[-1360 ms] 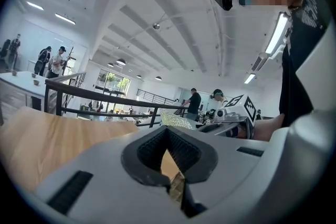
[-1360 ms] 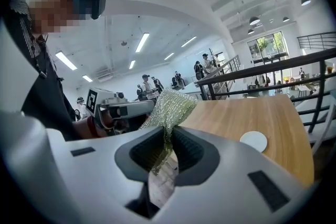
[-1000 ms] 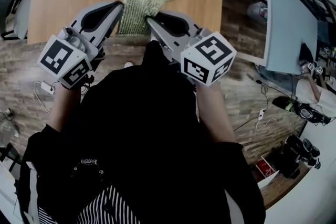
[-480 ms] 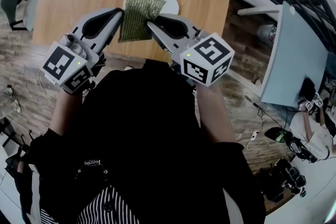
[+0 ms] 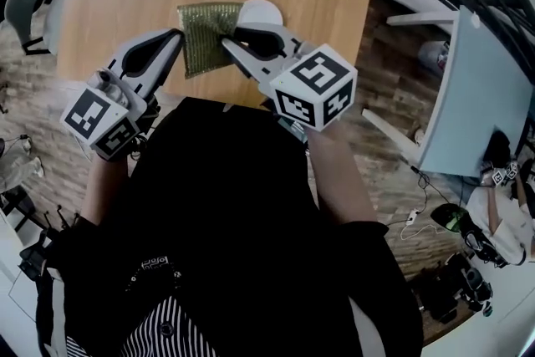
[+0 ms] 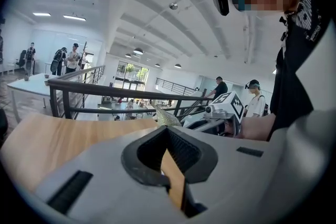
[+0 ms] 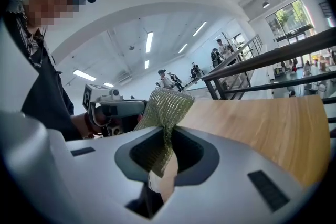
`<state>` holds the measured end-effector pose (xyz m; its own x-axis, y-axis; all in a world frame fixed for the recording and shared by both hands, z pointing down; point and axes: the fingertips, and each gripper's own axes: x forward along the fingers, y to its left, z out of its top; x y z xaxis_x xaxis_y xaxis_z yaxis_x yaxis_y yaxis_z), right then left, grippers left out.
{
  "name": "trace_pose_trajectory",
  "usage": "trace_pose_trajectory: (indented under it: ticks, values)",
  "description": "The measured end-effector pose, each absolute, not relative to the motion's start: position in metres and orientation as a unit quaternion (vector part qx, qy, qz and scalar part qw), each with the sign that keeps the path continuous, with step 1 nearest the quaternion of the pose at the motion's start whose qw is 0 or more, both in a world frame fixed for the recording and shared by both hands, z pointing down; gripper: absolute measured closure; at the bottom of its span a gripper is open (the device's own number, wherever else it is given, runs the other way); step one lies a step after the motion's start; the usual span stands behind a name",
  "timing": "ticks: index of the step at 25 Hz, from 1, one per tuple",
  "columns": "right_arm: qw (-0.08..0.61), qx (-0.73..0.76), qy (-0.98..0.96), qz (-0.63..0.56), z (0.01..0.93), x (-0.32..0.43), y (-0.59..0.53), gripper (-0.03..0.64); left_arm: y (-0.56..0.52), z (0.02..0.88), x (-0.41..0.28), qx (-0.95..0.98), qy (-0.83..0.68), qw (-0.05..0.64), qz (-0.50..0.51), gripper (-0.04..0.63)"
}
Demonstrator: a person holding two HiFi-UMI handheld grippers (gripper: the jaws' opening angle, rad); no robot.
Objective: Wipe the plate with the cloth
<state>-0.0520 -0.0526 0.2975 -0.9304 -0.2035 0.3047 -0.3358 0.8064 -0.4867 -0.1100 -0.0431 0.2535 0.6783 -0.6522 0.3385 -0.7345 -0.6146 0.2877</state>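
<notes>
Right claw point(image 5: 225, 39) clenched on one cloth point(image 5: 201, 29), left claw point(image 5: 179, 34) closed, one plate point(image 5: 266, 10) beyond

Plate point(image 5: 266, 9) half hidden behind cloth point(image 5: 201, 42) and right gripper point(image 5: 227, 38).

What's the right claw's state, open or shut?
Shut on the cloth: the right gripper view shows the right claw closed at its tip with the mesh pinched between.
</notes>
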Motion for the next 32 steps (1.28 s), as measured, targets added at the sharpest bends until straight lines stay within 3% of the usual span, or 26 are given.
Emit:
trace_pose_trajectory:
  ticks: [12, 32]
  values:
    - [0.107, 0.258, -0.907, 0.315, 0.304, 0.016, -0.084, 0.574, -0.077, 0.269, -0.021, 0.952, -0.200, 0.195, 0.126, 0.601]
    - [0.144, 0.287, -0.883, 0.342, 0.368, 0.054, -0.111, 0.574, -0.100, 0.334, -0.035, 0.930, -0.207, 0.256, 0.162, 0.601]
